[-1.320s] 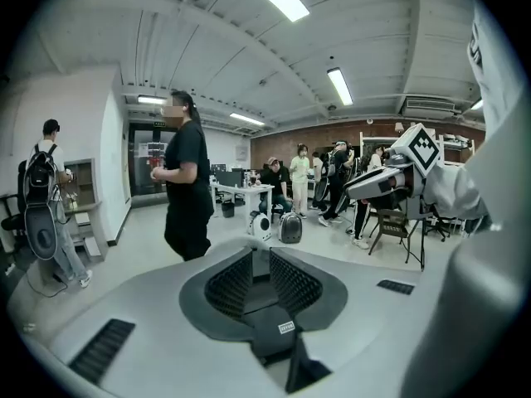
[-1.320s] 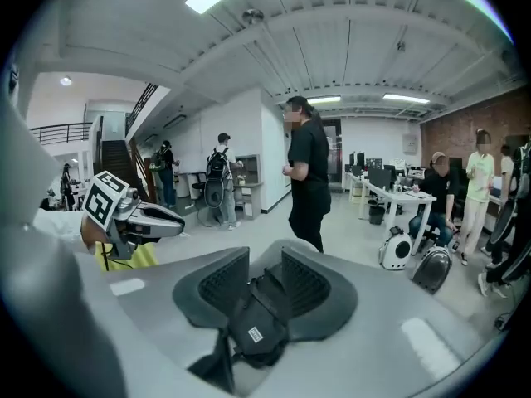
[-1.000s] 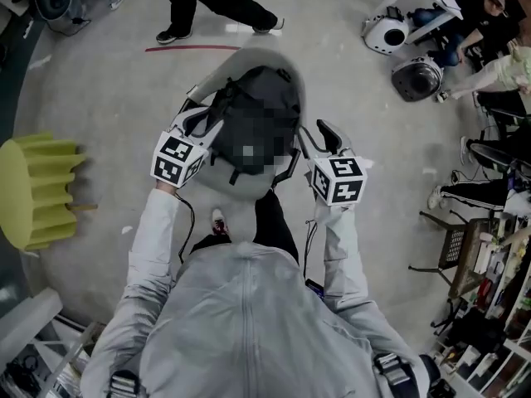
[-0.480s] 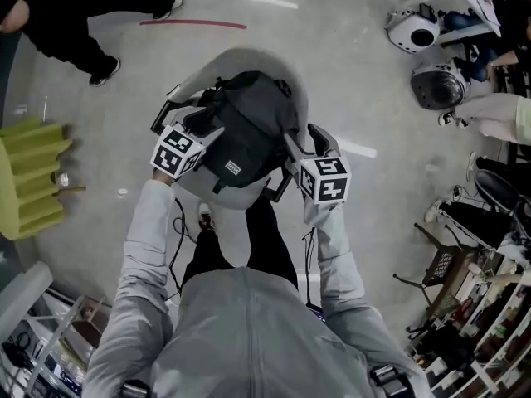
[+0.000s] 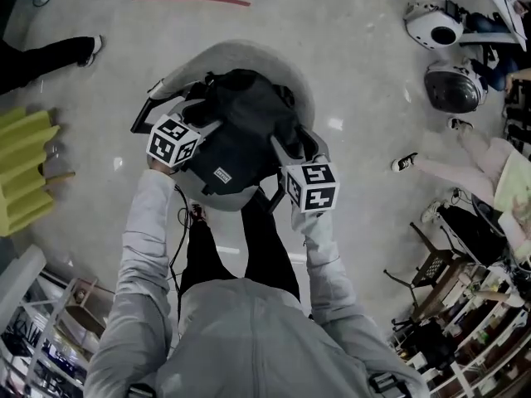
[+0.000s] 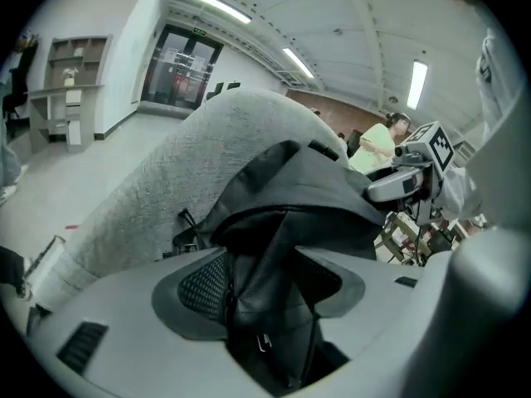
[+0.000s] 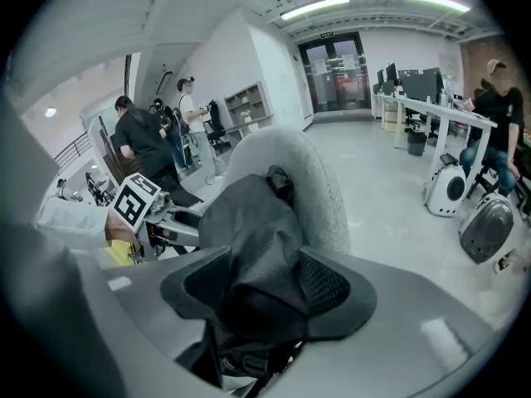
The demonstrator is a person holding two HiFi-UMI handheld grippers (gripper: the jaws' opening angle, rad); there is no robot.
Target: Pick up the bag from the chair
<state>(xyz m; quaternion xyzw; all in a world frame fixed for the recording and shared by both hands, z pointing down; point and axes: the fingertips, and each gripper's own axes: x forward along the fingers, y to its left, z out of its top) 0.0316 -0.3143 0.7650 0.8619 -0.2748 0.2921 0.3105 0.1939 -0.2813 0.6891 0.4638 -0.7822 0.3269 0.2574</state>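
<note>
A dark grey backpack (image 5: 241,131) lies on the seat of a light grey round-backed chair (image 5: 257,55). My left gripper (image 5: 189,113) is at the bag's left side and my right gripper (image 5: 295,145) at its right side. In the left gripper view a fold of the bag (image 6: 307,189) runs loosely between the wide jaws of the left gripper (image 6: 270,282), in front of the chair back (image 6: 158,197). In the right gripper view the bag's fabric (image 7: 249,222) fills the gap of the right gripper (image 7: 265,293). Both pairs of jaws have just been opening and stand open around the fabric.
A yellow ribbed seat (image 5: 25,172) stands on the floor at the left. Two round white machines (image 5: 436,27) sit at the upper right. A wire stool (image 5: 431,268) and cluttered shelves are at the right, and a person's legs (image 5: 41,52) at the upper left.
Both grippers have come down beside the chair with the bag, which now rests on the seat, and their jaws have spread wider. The person in black has walked off to the left.
</note>
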